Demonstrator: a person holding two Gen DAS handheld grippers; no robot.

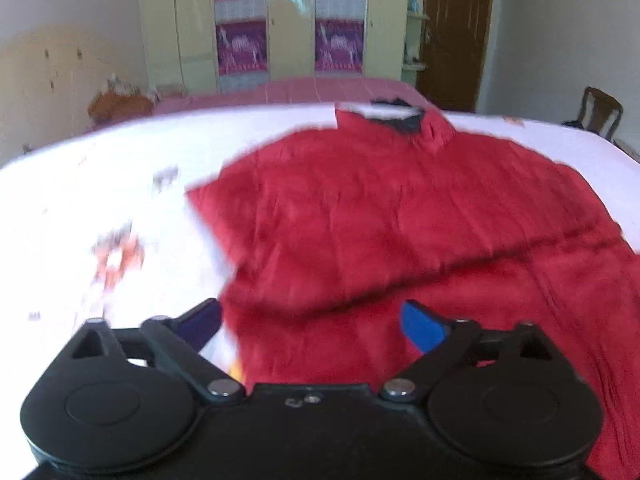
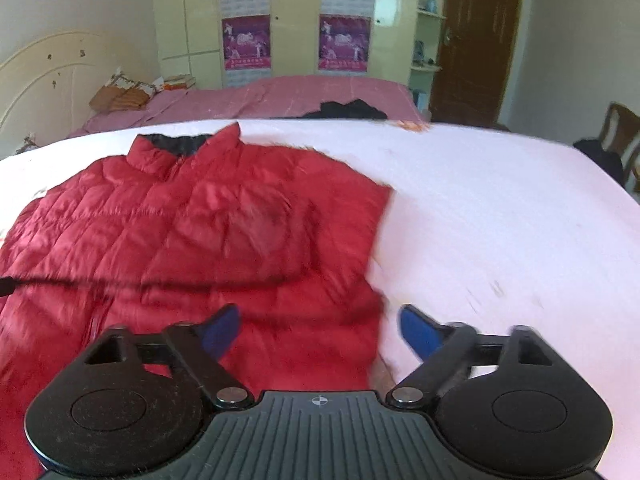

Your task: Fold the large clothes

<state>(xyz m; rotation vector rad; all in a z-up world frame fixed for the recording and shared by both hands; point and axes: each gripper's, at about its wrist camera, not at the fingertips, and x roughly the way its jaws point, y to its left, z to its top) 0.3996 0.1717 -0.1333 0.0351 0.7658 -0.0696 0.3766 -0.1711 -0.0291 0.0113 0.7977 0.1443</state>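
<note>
**A:** Bedroom setting is noted: cream wardrobe (image 2: 296,20) with purple posters at the back, brown wooden door (image 2: 476,36) to its right, pink-covered bed (image 2: 264,96) behind. The work surface is a white sheet with faint print (image 2: 500,208). Where is the garment placed?

**B:** A red quilted puffer jacket with black collar lining (image 2: 192,220) is laid flat on the white sheet, collar pointed away from both cameras. A horizontal crease or overlapped edge is seen across the lower body in both views.

**A:** Gripper state?

**B:** The left gripper (image 1: 312,320) is spread wide, nothing held; it is positioned over the jacket's near-left edge. The right gripper (image 2: 318,326) is likewise spread wide and empty, straddling the jacket's near-right edge, one blue pad over fabric, one over sheet.

**A:** Progress?

**B:** Early stage is judged. The jacket is spread out, and one layer may already be turned over at the crease, but no compact fold is seen. Side folds and the final halving are judged as outstanding.

**A:** Blind spots?

**B:** Sleeves cannot be clearly located; whether they are tucked under is not resolved. The near hem is hidden behind both gripper bodies. The left view is motion-blurred, so seams are lost. Contact with fabric cannot be confirmed.
</note>
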